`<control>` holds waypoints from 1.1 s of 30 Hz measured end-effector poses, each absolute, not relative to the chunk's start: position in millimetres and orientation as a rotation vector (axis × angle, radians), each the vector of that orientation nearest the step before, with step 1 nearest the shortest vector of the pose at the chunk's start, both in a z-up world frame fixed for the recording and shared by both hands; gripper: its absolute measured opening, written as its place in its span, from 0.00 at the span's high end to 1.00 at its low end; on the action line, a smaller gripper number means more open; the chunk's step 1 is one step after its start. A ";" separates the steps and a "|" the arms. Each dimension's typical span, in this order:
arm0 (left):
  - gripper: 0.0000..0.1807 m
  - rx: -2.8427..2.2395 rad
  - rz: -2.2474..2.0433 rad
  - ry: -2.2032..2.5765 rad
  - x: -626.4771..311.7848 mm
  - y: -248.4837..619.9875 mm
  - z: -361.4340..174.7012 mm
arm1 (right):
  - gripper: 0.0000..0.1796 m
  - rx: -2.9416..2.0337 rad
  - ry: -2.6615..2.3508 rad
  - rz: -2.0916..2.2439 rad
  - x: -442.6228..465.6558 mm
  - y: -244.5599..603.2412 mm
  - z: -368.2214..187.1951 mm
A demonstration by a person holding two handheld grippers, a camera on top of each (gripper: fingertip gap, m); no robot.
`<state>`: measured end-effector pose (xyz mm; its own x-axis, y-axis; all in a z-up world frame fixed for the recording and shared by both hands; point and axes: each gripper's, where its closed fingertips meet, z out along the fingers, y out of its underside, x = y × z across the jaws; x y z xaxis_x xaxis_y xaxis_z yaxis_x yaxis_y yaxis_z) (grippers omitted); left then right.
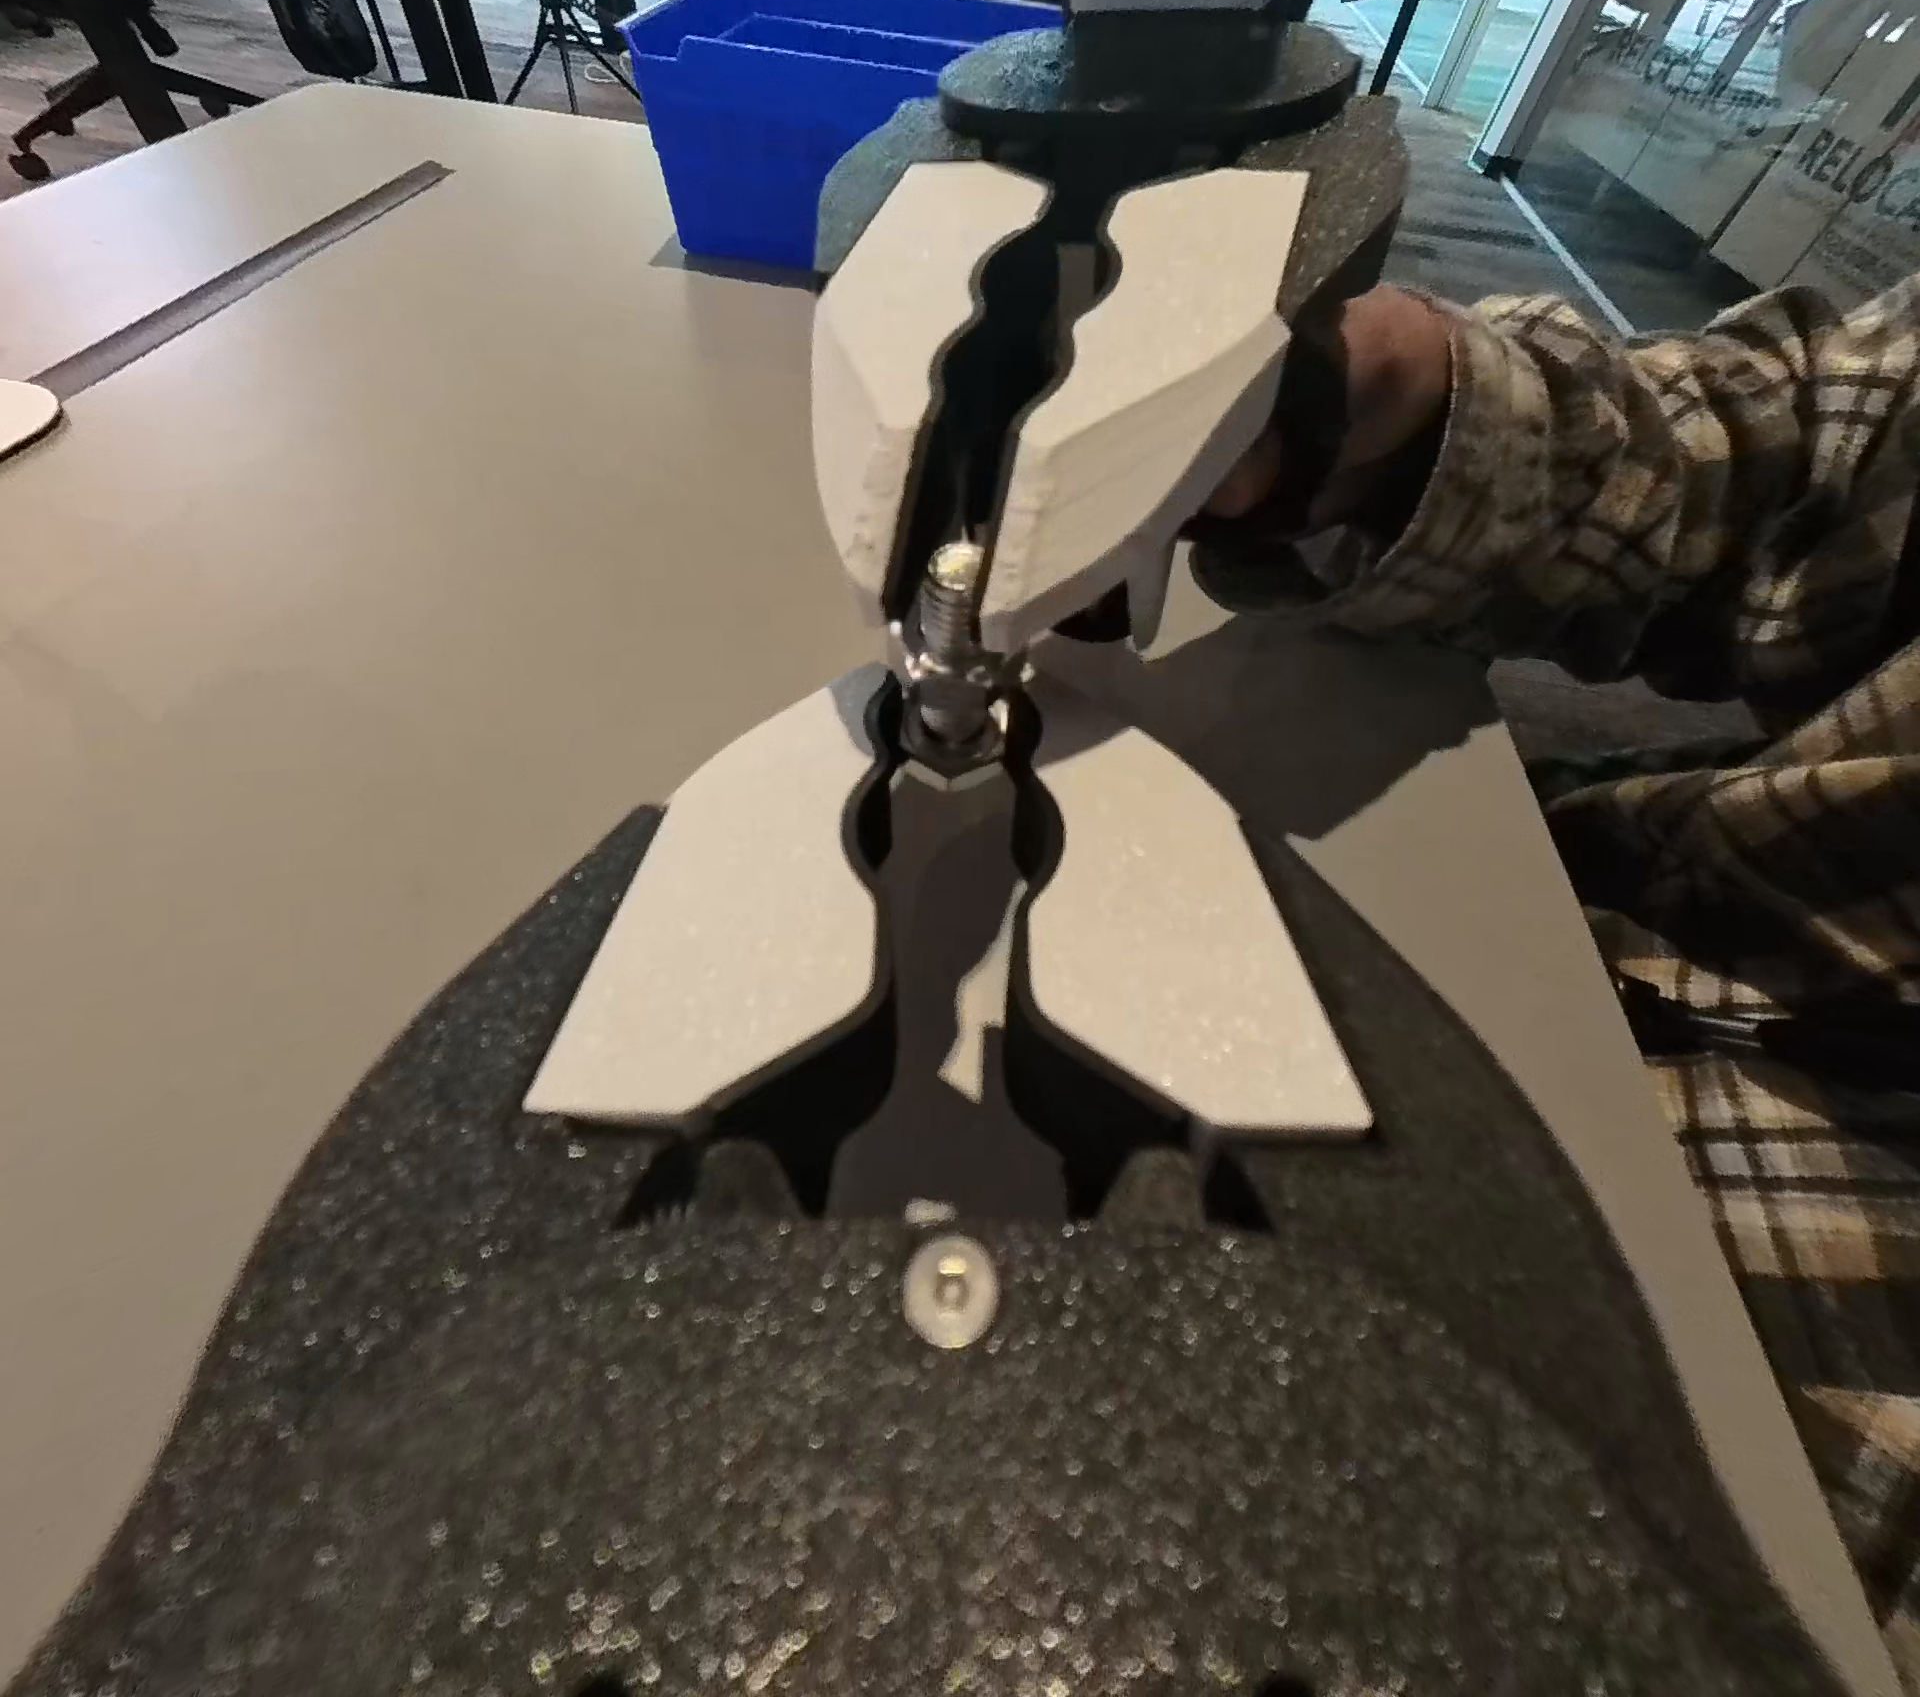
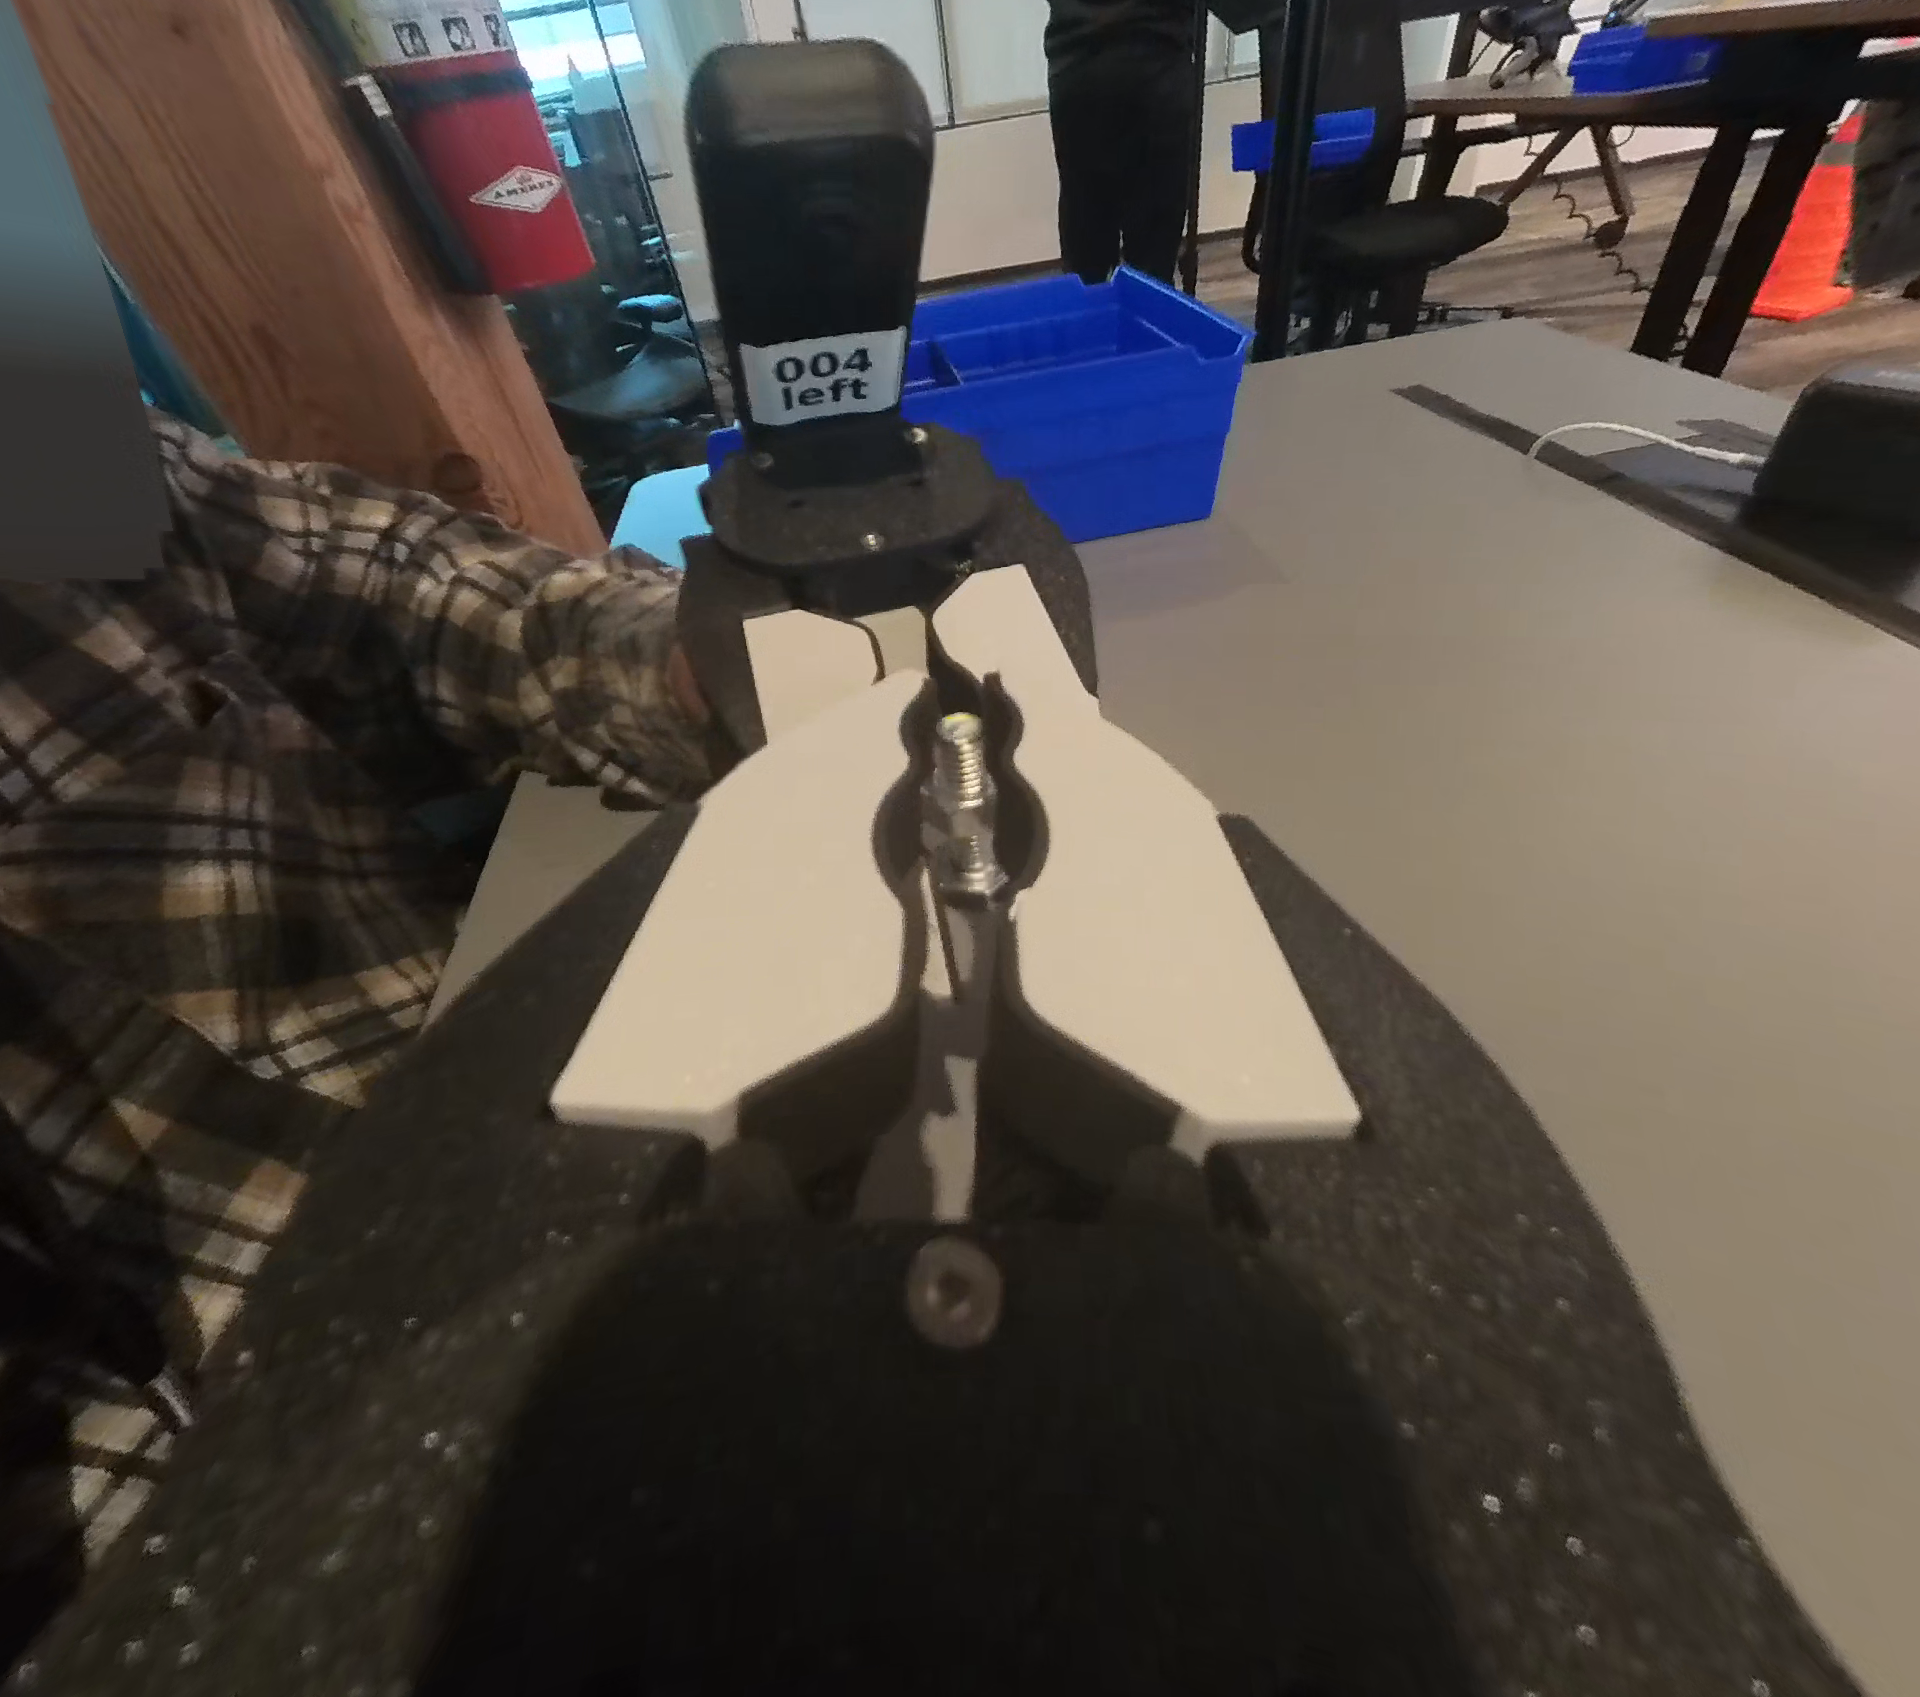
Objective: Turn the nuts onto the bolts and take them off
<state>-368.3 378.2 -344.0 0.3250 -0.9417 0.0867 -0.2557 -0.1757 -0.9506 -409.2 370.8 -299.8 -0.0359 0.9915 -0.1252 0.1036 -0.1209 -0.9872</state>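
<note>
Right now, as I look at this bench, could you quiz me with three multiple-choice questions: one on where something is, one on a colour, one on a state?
1. Where is the blue bin?
A. On the floor
B. At the far edge of the grey table
C. Held in a gripper

2. What colour are the fingers of the left gripper?
A. White
B. Red
C. Green

3. Where is the nut?
A. Loose on the table
B. In the bin
C. On the bolt

Answers:
1 B: the bin stands on the tabletop behind both grippers.
2 A: both wrist views show white fingers on black bodies.
3 C: the nut sits on the thread, with bare thread showing beyond it.
</note>
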 end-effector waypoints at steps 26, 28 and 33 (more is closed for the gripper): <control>0.58 -1.636 -1.012 0.995 -370.1 382.0 -337.6 | 0.95 -1.407 -1.048 1.010 -308.6 422.5 -237.1; 0.54 -1.627 -1.019 0.977 -370.5 382.7 -336.4 | 0.95 -1.508 -0.964 0.812 -242.0 453.9 -217.6; 0.55 -1.599 -1.041 1.013 -365.5 377.2 -337.7 | 0.95 -1.895 -0.676 0.255 -30.0 524.0 -223.3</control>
